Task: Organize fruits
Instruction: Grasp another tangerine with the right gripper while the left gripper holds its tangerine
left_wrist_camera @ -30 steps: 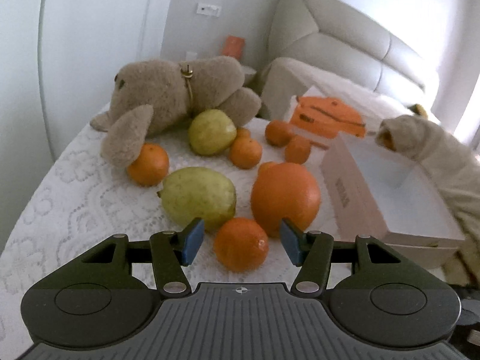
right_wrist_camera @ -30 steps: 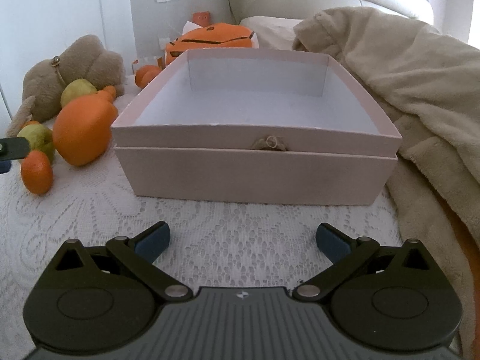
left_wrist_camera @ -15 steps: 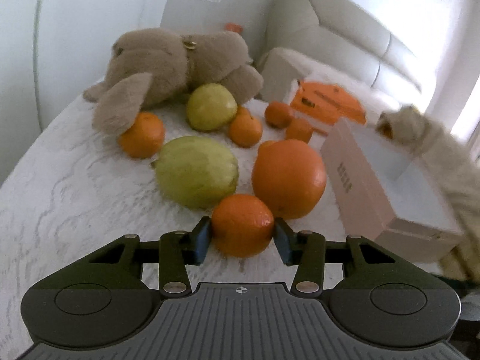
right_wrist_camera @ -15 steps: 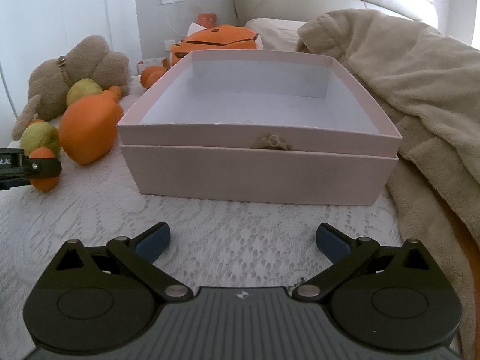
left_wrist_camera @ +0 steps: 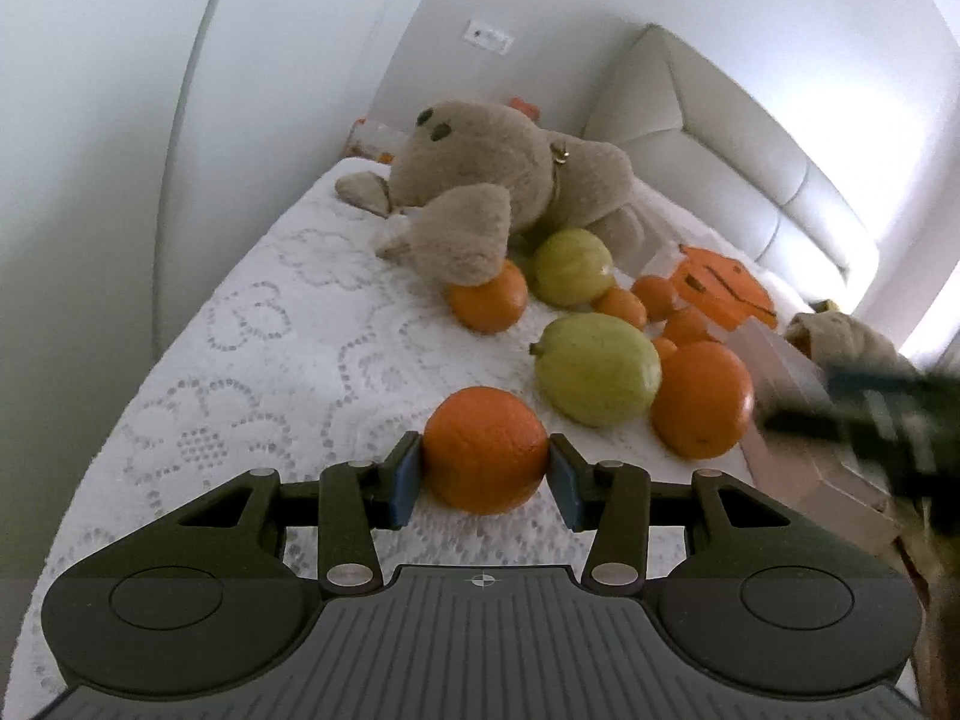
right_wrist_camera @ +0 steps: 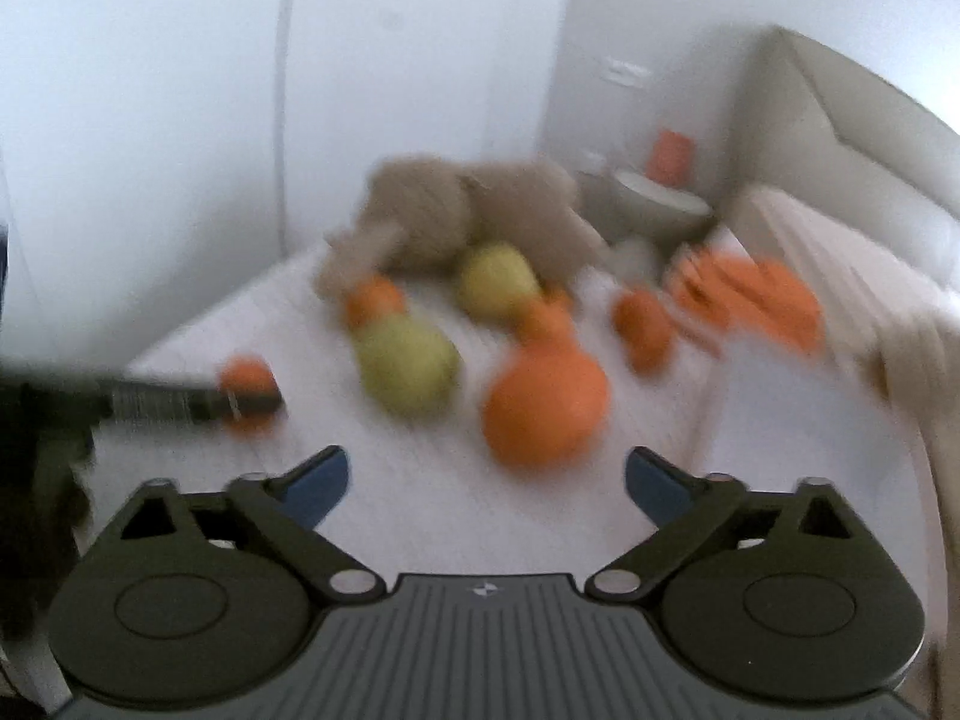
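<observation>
left gripper (left_wrist_camera: 485, 483) clamped on small orange (left_wrist_camera: 486, 449), lower centre, to carry it to the box (left_wrist_camera: 798, 420) at right edge | right gripper (right_wrist_camera: 487, 483) wide, empty, jaws just narrowing, aimed at big orange (right_wrist_camera: 543, 399) mid-frame

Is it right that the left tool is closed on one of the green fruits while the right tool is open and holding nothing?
Not quite. The left tool is closed on a small orange, not a green fruit; the left wrist view shows its pads pressed against it. The green fruits lie untouched behind it. The right tool is indeed open and holds nothing.
</observation>
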### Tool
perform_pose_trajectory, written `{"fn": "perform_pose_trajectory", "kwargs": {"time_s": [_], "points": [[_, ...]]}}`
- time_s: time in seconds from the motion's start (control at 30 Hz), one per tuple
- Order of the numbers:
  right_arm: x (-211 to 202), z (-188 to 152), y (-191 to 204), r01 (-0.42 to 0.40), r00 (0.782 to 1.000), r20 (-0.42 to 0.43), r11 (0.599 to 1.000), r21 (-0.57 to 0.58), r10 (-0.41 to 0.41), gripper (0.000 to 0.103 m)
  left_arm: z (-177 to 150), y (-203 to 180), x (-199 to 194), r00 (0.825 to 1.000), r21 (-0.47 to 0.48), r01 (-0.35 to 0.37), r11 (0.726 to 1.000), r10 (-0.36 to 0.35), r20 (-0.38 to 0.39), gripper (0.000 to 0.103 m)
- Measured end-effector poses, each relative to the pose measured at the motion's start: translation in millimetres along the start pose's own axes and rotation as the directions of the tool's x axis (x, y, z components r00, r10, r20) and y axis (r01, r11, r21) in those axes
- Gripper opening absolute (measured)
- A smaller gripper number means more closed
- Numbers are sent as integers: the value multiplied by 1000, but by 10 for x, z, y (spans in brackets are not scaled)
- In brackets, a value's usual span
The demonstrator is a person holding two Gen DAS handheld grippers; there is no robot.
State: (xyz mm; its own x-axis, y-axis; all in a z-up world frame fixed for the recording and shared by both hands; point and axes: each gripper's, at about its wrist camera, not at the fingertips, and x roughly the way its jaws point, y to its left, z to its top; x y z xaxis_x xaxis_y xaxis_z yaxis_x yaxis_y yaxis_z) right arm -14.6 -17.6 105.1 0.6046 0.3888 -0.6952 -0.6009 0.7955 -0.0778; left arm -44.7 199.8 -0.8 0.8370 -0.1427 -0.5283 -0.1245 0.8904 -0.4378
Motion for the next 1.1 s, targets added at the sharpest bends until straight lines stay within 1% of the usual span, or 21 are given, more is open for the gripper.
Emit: {"fn": "perform_pose_trajectory", "kwargs": {"time_s": [0.03, 0.1, 0.2, 0.3, 0.43, 0.5, 0.6, 0.67, 0.73, 0.77, 0.93, 0.97, 1.0, 1.03, 1.1], "points": [[75, 155, 54, -20, 1000, -6, 1000, -19, 20, 87, -22, 1, -7, 1000, 2, 4, 1000, -4, 11, 50], [278, 446, 158, -58, 998, -39, 997, -58, 55, 71, -37, -14, -24, 1000, 13, 6, 1000, -6, 18, 50], [701, 775, 273, -105, 988, -125, 989, -100, 92, 59, -48, 4, -29, 1000, 1, 18, 1000, -18, 20, 50], [1136, 919, 367, -128, 972, -214, 985, -116, 101, 58, -55, 49, -42, 999, -23, 35, 999, -35, 23, 50], [1590, 961, 430, -126, 949, -304, 984, -122, 84, 58, -66, 67, -62, 999, -33, 43, 999, -42, 26, 50], [1771, 969, 466, -127, 940, -333, 984, -128, 78, 59, -68, 74, -75, 999, -38, 46, 998, -45, 27, 50], [1920, 964, 534, -134, 934, -349, 981, -139, 78, 60, -70, 77, -78, 998, -44, 50, 998, -49, 28, 50], [1958, 951, 574, -127, 935, -348, 981, -149, 69, 59, -70, 78, -80, 998, -46, 51, 998, -50, 28, 50], [1958, 957, 597, -137, 936, -344, 979, -148, 79, 49, -72, 81, -92, 998, -46, 52, 998, -51, 29, 50], [1926, 957, 597, -150, 933, -348, 978, -146, 91, 46, -73, 82, -93, 998, -47, 52, 997, -51, 29, 50], [1669, 967, 572, -179, 934, -334, 974, -138, 124, 44, -73, 82, -92, 998, -48, 53, 997, -52, 28, 50], [1587, 973, 548, -182, 937, -322, 975, -128, 133, 41, -75, 82, -93, 998, -49, 53, 997, -52, 28, 50], [1503, 979, 528, -188, 940, -309, 975, -118, 143, 18, -73, 83, -92, 998, -49, 53, 997, -52, 28, 50], [1411, 983, 503, -191, 941, -303, 975, -112, 149, 13, -73, 83, -92, 998, -49, 54, 997, -52, 28, 50], [1218, 972, 447, -189, 947, -282, 977, -99, 155, 12, -72, 84, -91, 998, -50, 54, 997, -53, 28, 50]]}}
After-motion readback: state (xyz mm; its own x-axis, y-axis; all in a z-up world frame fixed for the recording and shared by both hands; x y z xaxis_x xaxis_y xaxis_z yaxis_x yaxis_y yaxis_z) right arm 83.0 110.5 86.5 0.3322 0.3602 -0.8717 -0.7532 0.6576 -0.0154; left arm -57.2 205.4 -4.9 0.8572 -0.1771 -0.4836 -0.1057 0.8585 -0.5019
